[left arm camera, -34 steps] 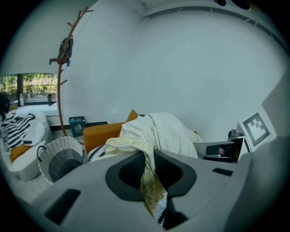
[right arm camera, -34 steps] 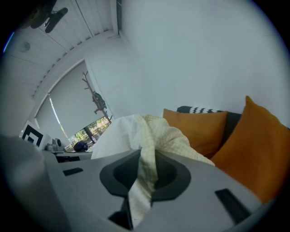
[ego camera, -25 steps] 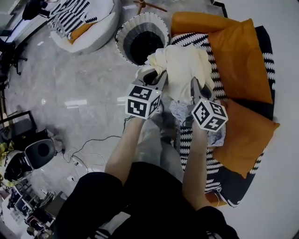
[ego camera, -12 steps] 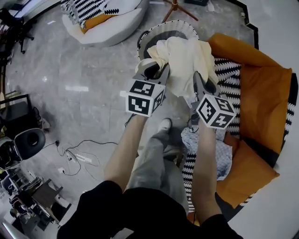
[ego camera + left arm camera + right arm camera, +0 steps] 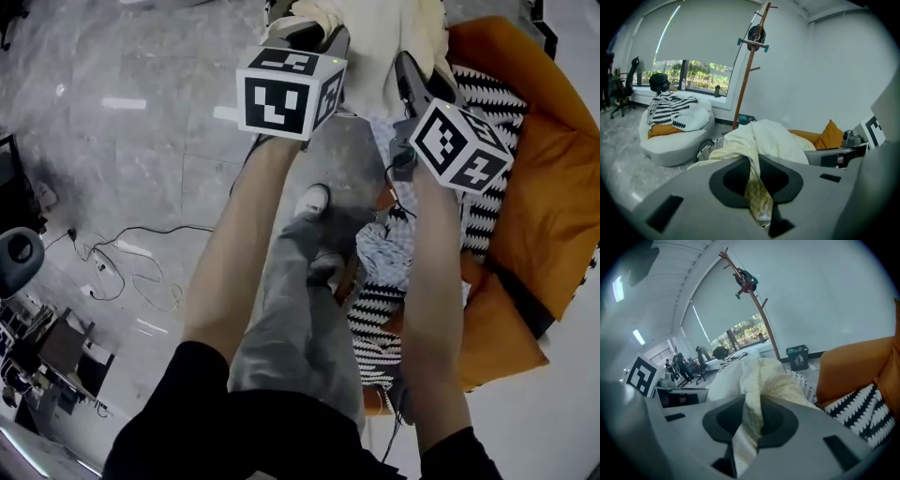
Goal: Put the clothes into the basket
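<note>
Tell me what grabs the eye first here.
A pale yellow garment hangs bunched between the left gripper and the right gripper, both shut on its cloth, at the top of the head view. To the right lie a bright orange cushion and a black-and-white zigzag cover. The basket peeks out just beyond the garment.

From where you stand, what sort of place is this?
Probably a lounge corner of an office: a white beanbag sits under a wide window, a wooden coat stand stands beside it, and an office chair waits further back.
</note>
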`<state>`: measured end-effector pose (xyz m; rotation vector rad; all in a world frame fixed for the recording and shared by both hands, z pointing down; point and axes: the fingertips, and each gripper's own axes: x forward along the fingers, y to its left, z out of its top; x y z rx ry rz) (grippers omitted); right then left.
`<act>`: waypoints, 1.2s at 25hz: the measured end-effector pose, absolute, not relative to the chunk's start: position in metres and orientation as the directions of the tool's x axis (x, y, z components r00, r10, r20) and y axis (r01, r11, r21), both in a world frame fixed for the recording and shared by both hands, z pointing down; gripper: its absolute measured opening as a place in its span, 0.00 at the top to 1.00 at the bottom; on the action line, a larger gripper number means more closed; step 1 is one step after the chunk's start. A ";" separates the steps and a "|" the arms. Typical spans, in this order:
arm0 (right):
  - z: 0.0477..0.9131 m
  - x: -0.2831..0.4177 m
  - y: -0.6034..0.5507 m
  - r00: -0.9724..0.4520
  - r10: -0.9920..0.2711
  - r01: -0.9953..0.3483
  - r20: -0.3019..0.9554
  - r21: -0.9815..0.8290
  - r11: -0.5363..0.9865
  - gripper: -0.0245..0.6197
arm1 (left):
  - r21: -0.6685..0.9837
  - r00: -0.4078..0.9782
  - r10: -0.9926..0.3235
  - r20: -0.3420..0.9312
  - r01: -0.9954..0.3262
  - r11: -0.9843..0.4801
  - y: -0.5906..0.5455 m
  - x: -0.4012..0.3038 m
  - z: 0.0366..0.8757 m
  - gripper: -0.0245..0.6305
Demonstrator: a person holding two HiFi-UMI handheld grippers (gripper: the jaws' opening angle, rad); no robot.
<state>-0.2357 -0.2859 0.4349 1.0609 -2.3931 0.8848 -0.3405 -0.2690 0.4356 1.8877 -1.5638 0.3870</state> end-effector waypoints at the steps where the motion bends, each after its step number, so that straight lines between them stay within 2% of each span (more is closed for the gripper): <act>1: 0.442 -0.239 -0.286 -0.650 -0.516 -0.757 0.558 -0.415 0.504 0.86 | 0.285 0.242 -0.760 0.603 -0.955 -0.078 -0.269 -0.342 0.443 0.88; 2: 0.448 -0.242 -0.286 -0.657 -0.505 -0.752 0.559 -0.440 0.491 0.85 | 0.276 0.242 -0.756 0.608 -0.957 -0.084 -0.269 -0.342 0.450 0.87; 4: 0.452 -0.244 -0.284 -0.665 -0.488 -0.745 0.566 -0.460 0.483 0.57 | 0.258 0.251 -0.734 0.630 -0.960 -0.107 -0.266 -0.339 0.462 0.64; 5: 0.452 -0.243 -0.282 -0.660 -0.488 -0.749 0.570 -0.452 0.485 0.56 | 0.250 0.255 -0.717 0.649 -0.961 -0.115 -0.263 -0.338 0.468 0.62; 10: 0.450 -0.205 -0.258 -0.629 -0.531 -0.777 0.568 -0.424 0.466 0.56 | 0.231 0.233 -0.636 0.735 -0.969 -0.089 -0.228 -0.323 0.492 0.61; 18: 0.459 -0.108 -0.200 -0.551 -0.599 -0.824 0.582 -0.491 0.281 0.56 | 0.219 0.263 -0.626 0.734 -0.965 -0.148 -0.190 -0.265 0.479 0.61; 25: 0.446 -0.001 -0.118 -0.394 -0.709 -0.856 0.584 -0.514 0.052 0.56 | 0.230 0.410 -0.565 0.716 -0.902 -0.365 -0.157 -0.164 0.460 0.61; 30: 0.438 0.073 -0.034 -0.292 -0.742 -0.849 0.603 -0.520 -0.089 0.56 | 0.275 0.534 -0.460 0.709 -0.811 -0.517 -0.103 -0.063 0.457 0.61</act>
